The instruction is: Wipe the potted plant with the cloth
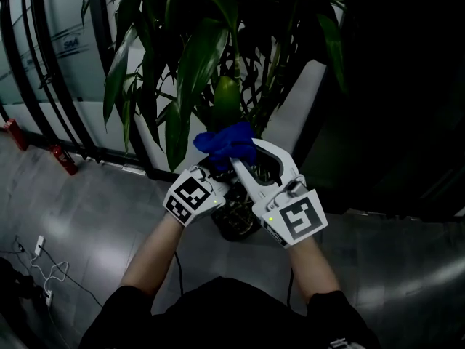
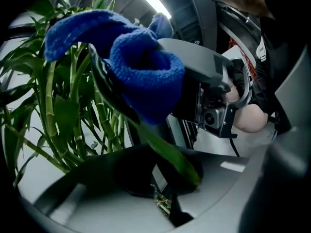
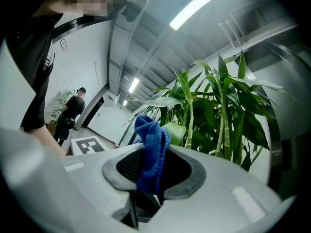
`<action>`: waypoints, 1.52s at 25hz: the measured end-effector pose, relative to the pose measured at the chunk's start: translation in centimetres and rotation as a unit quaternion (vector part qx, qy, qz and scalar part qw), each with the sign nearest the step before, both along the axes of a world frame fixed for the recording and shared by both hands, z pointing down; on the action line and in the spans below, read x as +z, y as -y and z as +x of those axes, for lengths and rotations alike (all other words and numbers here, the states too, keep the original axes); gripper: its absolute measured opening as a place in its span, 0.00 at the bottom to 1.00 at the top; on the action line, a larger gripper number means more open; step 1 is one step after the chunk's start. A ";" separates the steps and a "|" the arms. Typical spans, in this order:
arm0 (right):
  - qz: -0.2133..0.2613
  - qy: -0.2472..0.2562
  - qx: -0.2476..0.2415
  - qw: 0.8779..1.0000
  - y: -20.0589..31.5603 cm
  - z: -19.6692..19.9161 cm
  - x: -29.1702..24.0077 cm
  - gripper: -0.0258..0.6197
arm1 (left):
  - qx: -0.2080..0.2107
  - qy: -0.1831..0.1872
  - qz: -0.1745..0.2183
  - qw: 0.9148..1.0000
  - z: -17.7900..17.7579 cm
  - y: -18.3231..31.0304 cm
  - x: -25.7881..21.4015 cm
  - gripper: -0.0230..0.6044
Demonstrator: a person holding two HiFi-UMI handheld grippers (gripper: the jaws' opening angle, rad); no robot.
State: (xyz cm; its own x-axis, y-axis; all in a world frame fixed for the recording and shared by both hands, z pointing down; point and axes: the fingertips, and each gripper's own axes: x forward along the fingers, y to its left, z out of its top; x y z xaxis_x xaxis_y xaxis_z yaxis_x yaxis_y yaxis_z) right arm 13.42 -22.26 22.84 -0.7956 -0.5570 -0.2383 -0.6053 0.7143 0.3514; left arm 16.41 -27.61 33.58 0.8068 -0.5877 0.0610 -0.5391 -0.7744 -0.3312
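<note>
Left gripper (image 2: 163, 176) pinches one leaf (image 2: 162, 150), right gripper (image 3: 151, 174) one blue cloth (image 3: 151, 140).

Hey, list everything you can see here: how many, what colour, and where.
Potted plant: one, green, in front of the person, in a dark pot.
Cloth: one, blue, among the lower leaves.
Red objects: two, on the floor by the left wall; too small to name.
Cable: one, white, floor at lower left.
Bystander: one, dark clothes, far background.
Left tongs: one, white, shut on a leaf.
Right tongs: one, white, shut on the cloth.
</note>
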 end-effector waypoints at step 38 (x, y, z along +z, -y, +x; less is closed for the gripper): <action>-0.115 0.010 -0.027 0.993 0.2 0.5 9.7 0.20 | -0.082 -0.041 -0.081 0.992 -5.0 -3.0 7.9 0.05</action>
